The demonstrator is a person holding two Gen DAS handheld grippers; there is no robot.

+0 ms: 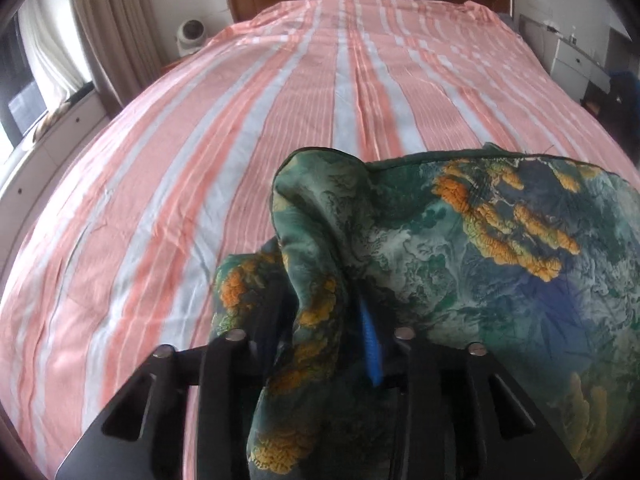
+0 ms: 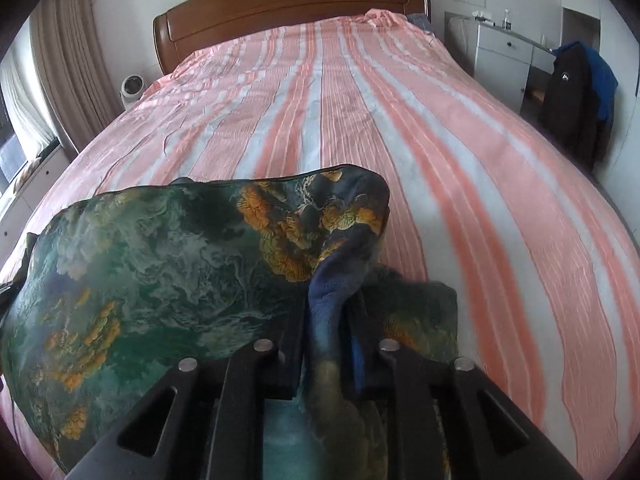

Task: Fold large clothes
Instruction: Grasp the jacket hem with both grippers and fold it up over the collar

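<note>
A large silky garment (image 1: 460, 240), green with orange and blue print, is stretched across the near part of the striped bed (image 1: 280, 120). Its left corner drapes loosely between the fingers of my left gripper (image 1: 320, 304). Those jaws stand apart, with a dark gap beside the blue pad (image 1: 370, 344), so the gripper is open. In the right wrist view the same garment (image 2: 160, 260) spreads to the left. A bunched blue fold of it is pinched between the narrow jaws of my right gripper (image 2: 326, 312), which is shut on it.
The pink and white striped sheet (image 2: 360, 120) runs back to a wooden headboard (image 2: 280, 4). A small white fan (image 1: 191, 36) stands left of the bed by the curtains. White drawers (image 2: 504, 56) and a hanging dark jacket (image 2: 572, 92) stand on the right.
</note>
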